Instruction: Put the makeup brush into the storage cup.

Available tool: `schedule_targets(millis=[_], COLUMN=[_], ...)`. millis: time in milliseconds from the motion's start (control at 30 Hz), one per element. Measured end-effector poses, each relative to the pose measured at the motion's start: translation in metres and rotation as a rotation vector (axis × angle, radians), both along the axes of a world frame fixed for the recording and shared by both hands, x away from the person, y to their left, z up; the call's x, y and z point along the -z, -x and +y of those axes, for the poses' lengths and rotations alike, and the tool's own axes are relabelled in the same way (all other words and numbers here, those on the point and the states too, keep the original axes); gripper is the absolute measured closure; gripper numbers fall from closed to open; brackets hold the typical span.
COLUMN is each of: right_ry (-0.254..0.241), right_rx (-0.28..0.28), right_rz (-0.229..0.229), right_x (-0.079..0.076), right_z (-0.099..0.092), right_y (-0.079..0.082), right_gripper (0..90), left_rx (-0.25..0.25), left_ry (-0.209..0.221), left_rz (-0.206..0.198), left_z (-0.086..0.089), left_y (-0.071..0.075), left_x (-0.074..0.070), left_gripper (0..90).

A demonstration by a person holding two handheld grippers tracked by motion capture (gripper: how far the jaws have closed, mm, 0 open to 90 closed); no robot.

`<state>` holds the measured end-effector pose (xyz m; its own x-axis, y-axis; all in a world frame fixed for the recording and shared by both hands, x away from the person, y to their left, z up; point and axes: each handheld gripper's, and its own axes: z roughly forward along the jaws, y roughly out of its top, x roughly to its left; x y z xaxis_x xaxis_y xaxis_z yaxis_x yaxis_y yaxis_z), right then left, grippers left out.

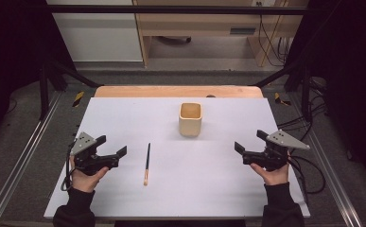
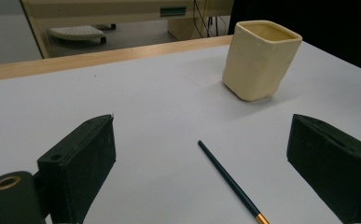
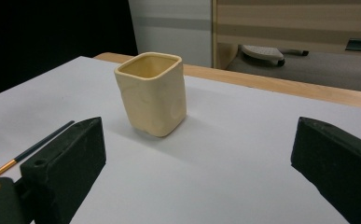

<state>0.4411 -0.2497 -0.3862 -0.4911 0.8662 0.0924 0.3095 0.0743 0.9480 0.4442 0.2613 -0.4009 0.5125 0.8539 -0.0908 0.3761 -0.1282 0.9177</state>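
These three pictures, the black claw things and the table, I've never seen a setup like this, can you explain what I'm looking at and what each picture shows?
No robot here: a person sits at a table and holds a hand-operated two-jaw gripper in each hand. The high view comes from a fixed camera above, looking down on the white tabletop. There you see the left gripper and the right gripper, both with jaws apart and holding nothing.

The other two pictures come from small cameras riding on each gripper, looking out between its own two black jaws, which rise from the bottom corners.

On the table stand a cream square-mouthed cup, upright and apparently empty, and a thin dark paintbrush lying flat nearer the left gripper. Nothing is being touched.
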Motion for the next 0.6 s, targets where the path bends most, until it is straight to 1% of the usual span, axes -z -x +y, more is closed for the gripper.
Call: schedule_targets(millis=[33,67,167,233,267,367,433,467,600], right_ry=[0.004,0.004,0.007,0.009,0.01,0.007,0.008,0.008,0.009], right_rx=[0.002,0.002,-0.002,-0.003,-0.006,-0.006,-0.007,-0.007,-0.002], right_rz=[0.0,0.0,0.005,0.005,0.007,0.009,0.006,0.006,0.018], right_x=[0.0,0.0,0.001,0.001,0.001,0.001,0.002,0.002,0.004], right_z=[0.0,0.0,0.001,0.001,0.001,0.001,0.001,0.001,0.002], right_y=[0.0,0.0,0.0,0.0,0.001,0.001,0.001,0.001,0.002], right_gripper=[3.4,3.4,3.2,3.1,3.0,3.0,2.9,2.9,2.9], left_rx=[0.0,0.0,0.001,0.002,0.002,0.002,0.0,0.0,0.004], left_ry=[-0.006,-0.006,-0.021,-0.022,-0.03,-0.031,-0.04,-0.04,-0.056], left_rz=[0.01,0.01,0.021,0.023,0.029,0.036,0.049,0.049,0.07], left_z=[-0.004,-0.004,-0.013,-0.014,-0.017,-0.019,-0.022,-0.022,-0.029], left_y=[-0.002,-0.002,-0.003,-0.003,-0.004,-0.005,-0.007,-0.007,-0.01], left_x=[0.002,0.002,0.005,0.005,0.007,0.009,0.011,0.011,0.017], left_gripper=[7.7,7.7,7.7,7.8,7.9,8.0,8.0,8.2,8.5])
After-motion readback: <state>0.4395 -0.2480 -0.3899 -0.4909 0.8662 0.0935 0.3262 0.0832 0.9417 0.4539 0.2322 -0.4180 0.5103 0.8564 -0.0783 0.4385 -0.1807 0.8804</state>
